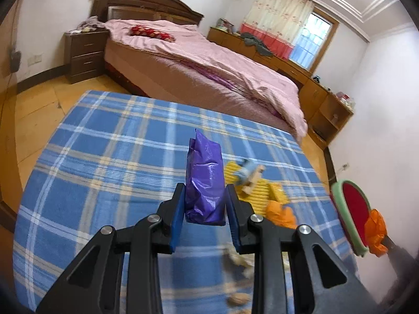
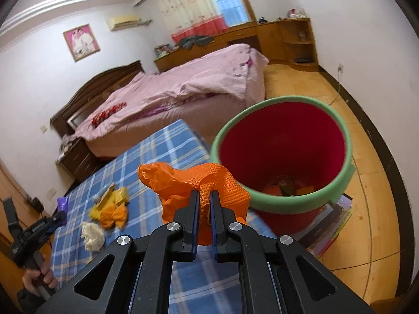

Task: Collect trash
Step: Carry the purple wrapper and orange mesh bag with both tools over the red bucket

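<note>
Claws (image 1: 205, 196) (image 2: 204, 204) both clamped — left on purple bag (image 1: 204, 183), right on orange wrapper (image 2: 207, 185)

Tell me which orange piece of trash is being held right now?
The crumpled orange textured wrapper pinched between the right gripper fingers, beside the red bucket. The other orange crumpled wrapper lies loose on the blue plaid cloth.
</note>
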Demonstrator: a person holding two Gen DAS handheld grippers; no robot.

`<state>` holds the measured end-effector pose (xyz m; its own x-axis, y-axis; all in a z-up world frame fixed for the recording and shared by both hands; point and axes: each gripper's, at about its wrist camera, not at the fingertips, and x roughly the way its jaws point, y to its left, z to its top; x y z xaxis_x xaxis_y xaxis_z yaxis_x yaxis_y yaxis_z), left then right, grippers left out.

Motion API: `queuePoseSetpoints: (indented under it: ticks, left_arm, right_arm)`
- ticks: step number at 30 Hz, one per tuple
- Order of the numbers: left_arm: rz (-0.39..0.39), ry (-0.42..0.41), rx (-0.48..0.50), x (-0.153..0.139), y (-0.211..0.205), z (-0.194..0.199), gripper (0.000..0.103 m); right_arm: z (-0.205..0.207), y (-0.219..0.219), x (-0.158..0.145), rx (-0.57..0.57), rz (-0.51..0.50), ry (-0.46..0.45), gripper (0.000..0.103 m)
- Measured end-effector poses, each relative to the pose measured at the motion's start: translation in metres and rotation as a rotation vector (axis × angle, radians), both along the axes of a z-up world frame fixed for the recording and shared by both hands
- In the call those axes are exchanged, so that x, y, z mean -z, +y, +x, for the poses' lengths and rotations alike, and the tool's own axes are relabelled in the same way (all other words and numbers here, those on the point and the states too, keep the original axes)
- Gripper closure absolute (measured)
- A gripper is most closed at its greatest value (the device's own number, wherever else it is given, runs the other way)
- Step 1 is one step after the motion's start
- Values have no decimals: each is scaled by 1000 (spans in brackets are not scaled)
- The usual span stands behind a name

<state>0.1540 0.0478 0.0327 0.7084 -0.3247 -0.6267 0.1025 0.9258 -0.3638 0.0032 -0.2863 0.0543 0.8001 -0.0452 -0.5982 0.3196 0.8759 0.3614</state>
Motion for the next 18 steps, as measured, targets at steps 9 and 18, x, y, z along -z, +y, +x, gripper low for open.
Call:
queuePoseSetpoints:
  ticks: [9, 18]
  left_arm:
    - [-61, -9, 191, -33, -67, -24, 73]
    - [-77, 10, 355, -45, -151, -34, 73]
  right_arm:
    - [-9, -40, 2, 51, 58, -39, 96]
    - [-9, -78, 8, 92, 95, -80, 96]
